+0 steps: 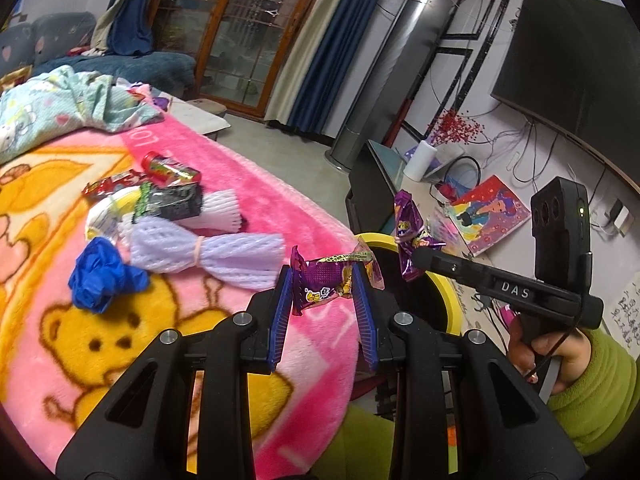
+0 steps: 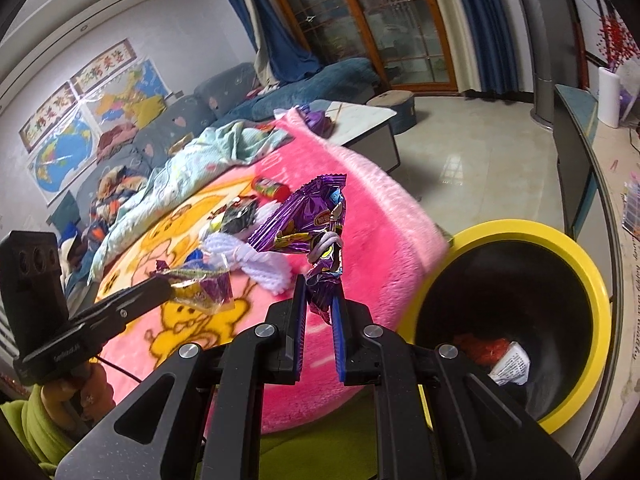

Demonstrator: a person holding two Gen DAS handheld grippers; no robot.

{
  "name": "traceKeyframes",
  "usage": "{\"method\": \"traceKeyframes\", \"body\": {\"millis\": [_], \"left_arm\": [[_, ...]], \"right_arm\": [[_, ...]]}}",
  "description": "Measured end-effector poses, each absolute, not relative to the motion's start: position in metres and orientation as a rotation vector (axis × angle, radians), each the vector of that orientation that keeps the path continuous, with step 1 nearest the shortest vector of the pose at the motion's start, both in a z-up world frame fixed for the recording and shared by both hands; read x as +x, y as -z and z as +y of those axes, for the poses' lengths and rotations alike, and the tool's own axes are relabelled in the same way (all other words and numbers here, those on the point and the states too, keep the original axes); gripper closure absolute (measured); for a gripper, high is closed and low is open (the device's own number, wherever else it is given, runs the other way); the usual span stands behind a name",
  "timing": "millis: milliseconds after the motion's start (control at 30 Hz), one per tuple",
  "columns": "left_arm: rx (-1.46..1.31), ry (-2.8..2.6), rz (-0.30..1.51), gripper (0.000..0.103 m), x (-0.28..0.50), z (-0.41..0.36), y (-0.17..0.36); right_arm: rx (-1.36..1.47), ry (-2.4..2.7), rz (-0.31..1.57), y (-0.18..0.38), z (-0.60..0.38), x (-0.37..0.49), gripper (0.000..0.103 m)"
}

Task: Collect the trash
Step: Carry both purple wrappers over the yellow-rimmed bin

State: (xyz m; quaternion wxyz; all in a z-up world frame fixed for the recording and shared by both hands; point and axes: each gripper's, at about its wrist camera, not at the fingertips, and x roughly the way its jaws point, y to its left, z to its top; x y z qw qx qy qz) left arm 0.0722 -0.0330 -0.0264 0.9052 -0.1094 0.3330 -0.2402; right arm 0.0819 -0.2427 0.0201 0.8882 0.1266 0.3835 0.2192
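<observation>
Our left gripper (image 1: pixel 323 280) jaws pinch a purple candy wrapper (image 1: pixel 326 285); our right gripper (image 2: pixel 320 300) jaws pinch a purple snack bag (image 2: pixel 310 226) beside the yellow-rimmed bin (image 2: pixel 596 280).

Two purple snack wrappers, one in my left claw (image 1: pixel 324 284), one in my right claw (image 2: pixel 320 300), two white foam nets (image 1: pixel 208 256) beside one blue crumpled wad (image 1: pixel 102 276), one red tube (image 1: pixel 172 168) beyond it, one yellow-rimmed bin (image 2: pixel 592 280).
</observation>
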Motion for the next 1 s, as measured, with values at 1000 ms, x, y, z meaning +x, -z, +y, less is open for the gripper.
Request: {"method": "traceKeyframes", "body": {"millis": [1000], "left_arm": [[-0.126,0.606,0.683,0.08,0.084,-0.115,0.027]], "right_arm": [[0.401,-0.253,0.758,-0.009,-0.326,0.08,0.091]]}}
